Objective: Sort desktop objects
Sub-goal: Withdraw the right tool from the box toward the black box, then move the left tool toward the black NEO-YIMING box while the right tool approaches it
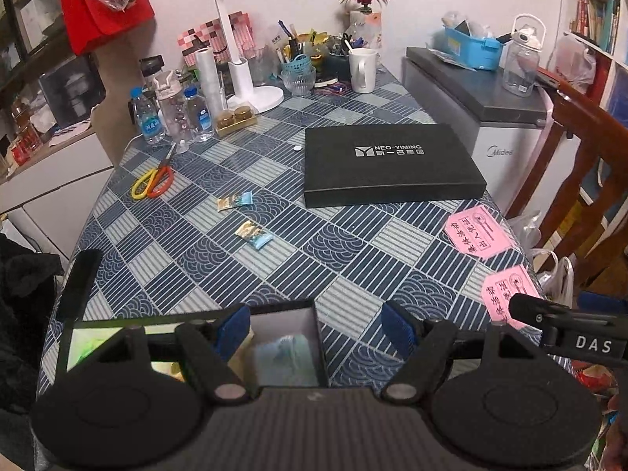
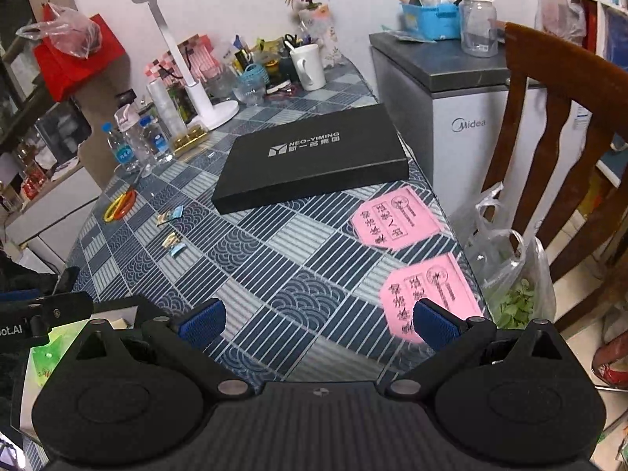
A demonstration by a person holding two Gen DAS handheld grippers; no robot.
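Observation:
On the blue patterned tablecloth (image 1: 353, 251) lie a flat black box lid (image 1: 388, 163), two small candy packets (image 1: 234, 200) (image 1: 253, 234), yellow-and-orange scissors (image 1: 154, 182) and two pink cards (image 1: 477, 231) (image 1: 506, 294). My left gripper (image 1: 318, 324) is open above the near table edge, over an open black box (image 1: 196, 349) with compartments. My right gripper (image 2: 318, 320) is open too, empty, its right finger by the nearer pink card (image 2: 428, 294). The lid (image 2: 314, 157), the scissors (image 2: 119, 204) and the packets (image 2: 170, 215) (image 2: 174, 245) also show in the right wrist view.
The back of the table is crowded: water bottles (image 1: 147, 117), a white lamp (image 1: 243, 78), a pen holder (image 1: 294, 61), a white mug (image 1: 363, 68). A small fridge (image 1: 494, 125) and a wooden chair (image 2: 549, 137) stand to the right, with plastic bags (image 2: 506, 263) below.

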